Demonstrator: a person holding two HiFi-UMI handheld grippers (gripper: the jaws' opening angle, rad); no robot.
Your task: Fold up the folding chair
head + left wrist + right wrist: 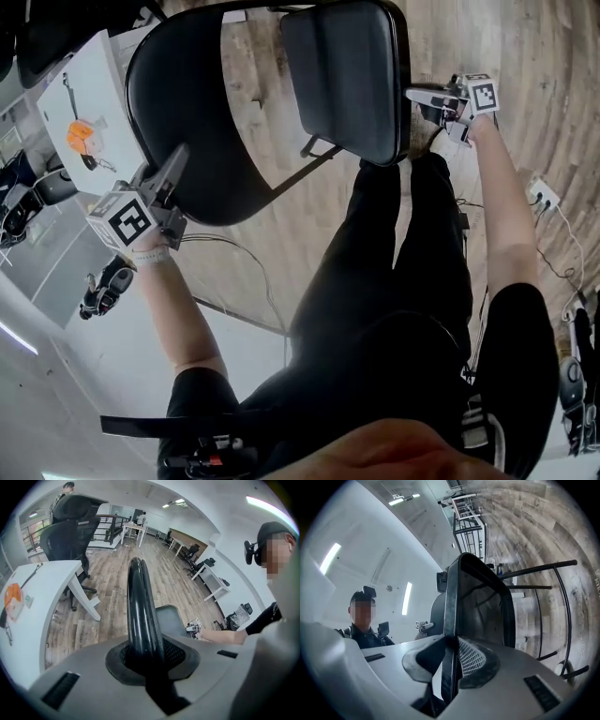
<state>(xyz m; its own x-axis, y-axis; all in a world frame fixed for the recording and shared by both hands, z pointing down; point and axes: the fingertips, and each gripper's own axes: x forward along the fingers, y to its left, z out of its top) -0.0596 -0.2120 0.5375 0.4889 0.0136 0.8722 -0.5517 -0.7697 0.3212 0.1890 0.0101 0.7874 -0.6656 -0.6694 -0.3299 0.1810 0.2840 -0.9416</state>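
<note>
The folding chair's black backrest point(187, 122) and padded seat point(347, 75) stand close together below me, over the wooden floor. My left gripper point(173, 173) is shut on the backrest's rounded edge point(143, 616), which runs up between its jaws point(150, 656). At the right, my right gripper point(422, 96) is shut on the seat's side rim point(452, 620), the thin edge pinched between its jaws point(450, 667). The seat's underside and the black tube legs point(562, 602) show in the right gripper view. The chair's lower frame is mostly hidden in the head view.
A white desk point(84, 103) with an orange object point(82, 136) stands at the left, an office chair point(70, 531) behind it. A power strip point(542, 195) and cables lie on the floor at the right. My legs point(403, 272) are just behind the chair.
</note>
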